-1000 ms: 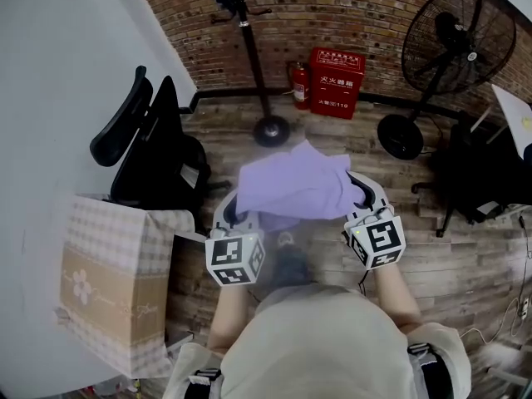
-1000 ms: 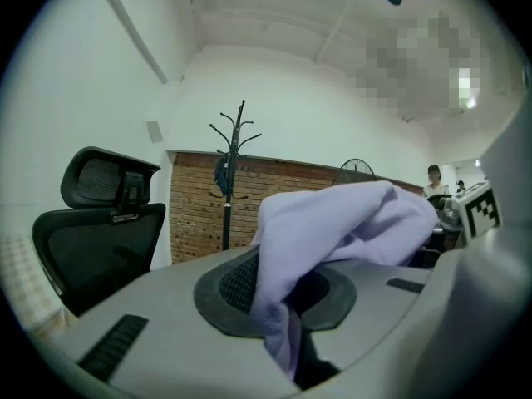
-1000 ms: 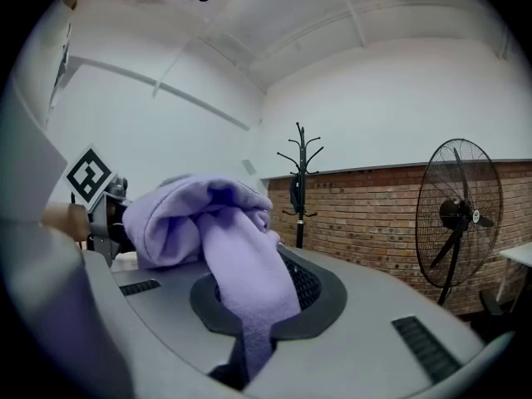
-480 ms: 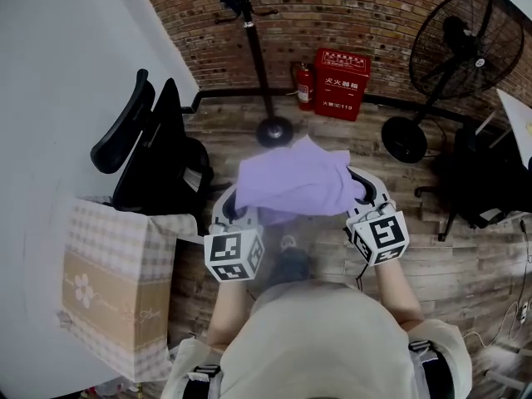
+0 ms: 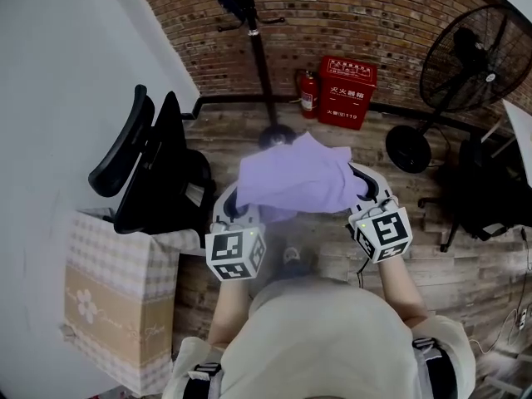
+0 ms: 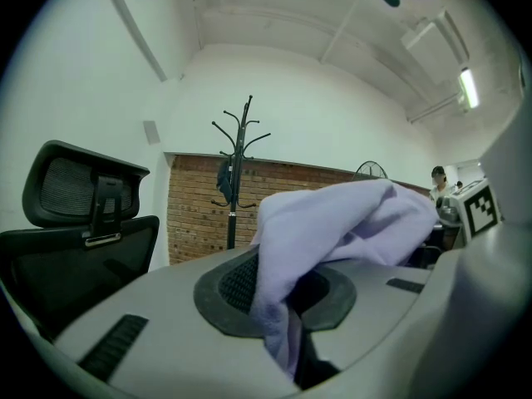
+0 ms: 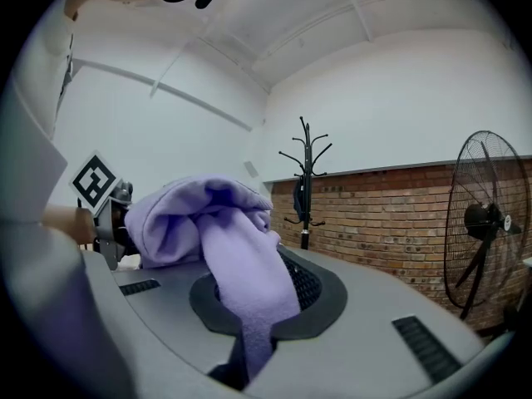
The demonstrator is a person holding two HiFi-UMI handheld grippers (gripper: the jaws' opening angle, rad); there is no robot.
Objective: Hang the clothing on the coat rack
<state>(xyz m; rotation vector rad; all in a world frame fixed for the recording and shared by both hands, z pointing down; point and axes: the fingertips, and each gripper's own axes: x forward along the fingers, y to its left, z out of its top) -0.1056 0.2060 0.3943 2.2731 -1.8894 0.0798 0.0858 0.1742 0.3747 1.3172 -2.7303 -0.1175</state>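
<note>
A lilac garment point(image 5: 293, 179) hangs stretched between my two grippers above the wooden floor. My left gripper point(image 5: 233, 213) is shut on its left edge, and the cloth point(image 6: 332, 231) bunches out of the closed jaws. My right gripper point(image 5: 363, 196) is shut on the right edge, where the cloth point(image 7: 241, 281) is pinched between the pads. The black coat rack point(image 5: 258, 48) stands ahead against the brick wall, with a dark item hanging near its top. It also shows as the coat rack point(image 6: 237, 173) in the left gripper view and the coat rack point(image 7: 306, 185) in the right gripper view.
A black office chair point(image 5: 154, 160) stands to the left, with a checked paper bag point(image 5: 112, 298) in front of it. A red fire-equipment box point(image 5: 347, 81) and an extinguisher point(image 5: 309, 94) sit by the wall. A black floor fan point(image 5: 465, 65) is at the right.
The head view has drifted slightly, so the rack and the fan sit a little lower and to the right. Both grippers still hold the garment the same way.
</note>
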